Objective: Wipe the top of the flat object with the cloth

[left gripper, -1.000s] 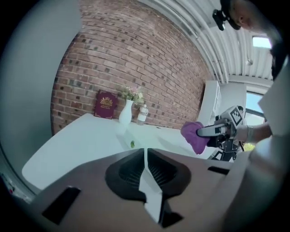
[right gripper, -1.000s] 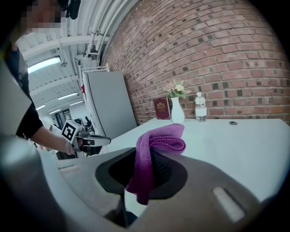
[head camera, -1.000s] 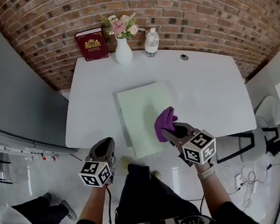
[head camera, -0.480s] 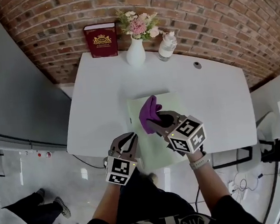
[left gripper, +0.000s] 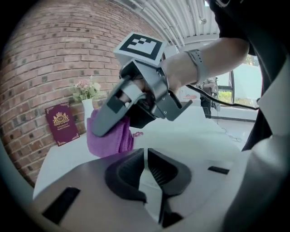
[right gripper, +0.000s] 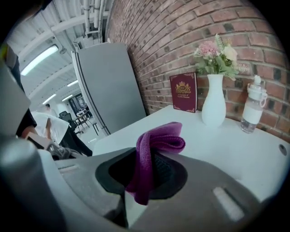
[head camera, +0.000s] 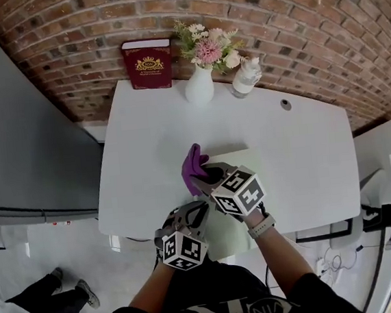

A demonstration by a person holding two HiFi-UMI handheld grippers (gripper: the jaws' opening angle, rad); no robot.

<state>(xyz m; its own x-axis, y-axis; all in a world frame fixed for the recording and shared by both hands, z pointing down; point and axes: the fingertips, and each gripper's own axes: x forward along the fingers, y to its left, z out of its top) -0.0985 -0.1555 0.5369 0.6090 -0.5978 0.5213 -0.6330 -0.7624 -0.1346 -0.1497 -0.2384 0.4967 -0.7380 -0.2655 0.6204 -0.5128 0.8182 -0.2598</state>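
Observation:
A pale green flat mat (head camera: 245,158) lies on the white table (head camera: 140,157), mostly covered by my grippers in the head view. My right gripper (head camera: 201,175) is shut on a purple cloth (head camera: 194,165), which bunches up above its jaws over the mat's left part. In the right gripper view the cloth (right gripper: 156,144) hangs folded between the pads of the right gripper (right gripper: 147,174). My left gripper (head camera: 191,216) sits at the mat's near edge, just below the right one, jaws shut with nothing held. Its own view shows the left gripper (left gripper: 146,168) facing the cloth (left gripper: 110,136).
At the table's far edge, against the brick wall, stand a dark red book (head camera: 148,64), a white vase of flowers (head camera: 200,86) and a clear bottle (head camera: 245,79). A small round grommet (head camera: 285,104) sits at the right. A grey panel (right gripper: 106,86) stands to the left.
The right gripper has carried the cloth leftward and farther onto the mat. The left gripper has moved right, up to the mat's near edge beside the right one.

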